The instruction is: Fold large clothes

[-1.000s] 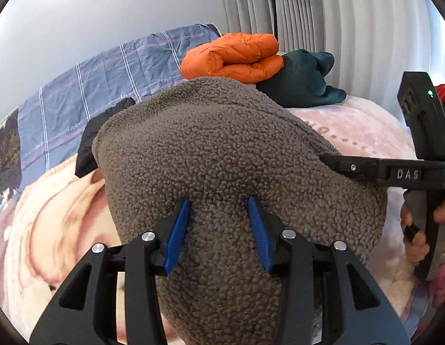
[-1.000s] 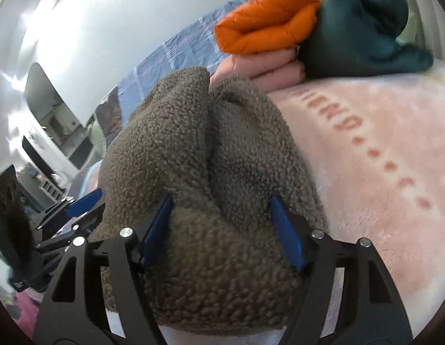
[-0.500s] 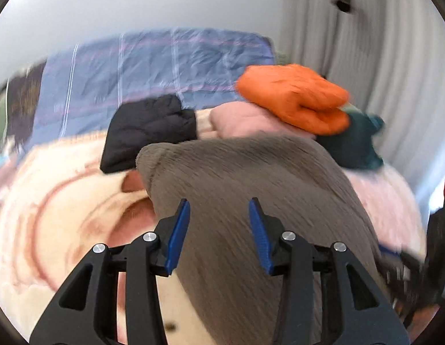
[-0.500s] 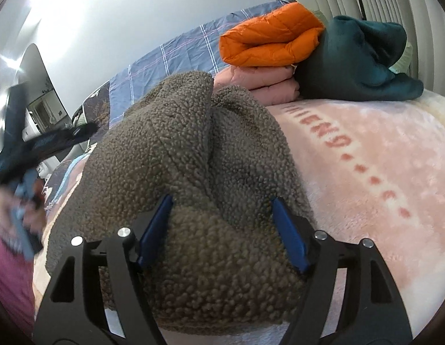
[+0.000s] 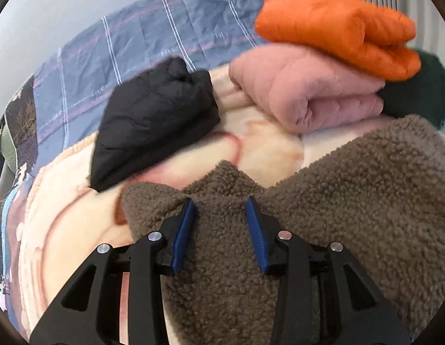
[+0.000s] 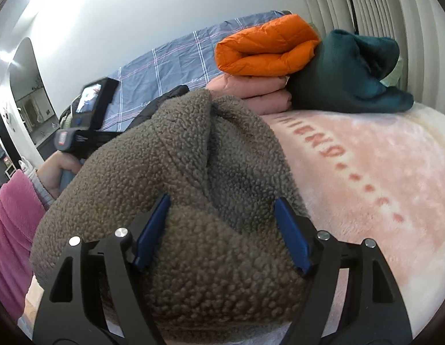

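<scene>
Brown fleece (image 6: 193, 172) bunched on bed (image 6: 366, 178), fold unfinished. My left tool (image 5: 219, 224) closing on fleece edge; right tool (image 6: 222, 230) clamps thick wad. Folded stack (image 6: 265, 51) behind looks done.

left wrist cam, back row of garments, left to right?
Black jacket → pink quilted jacket → dark green garment. The orange jacket sits atop the pink one, so it is left unordered.
</scene>
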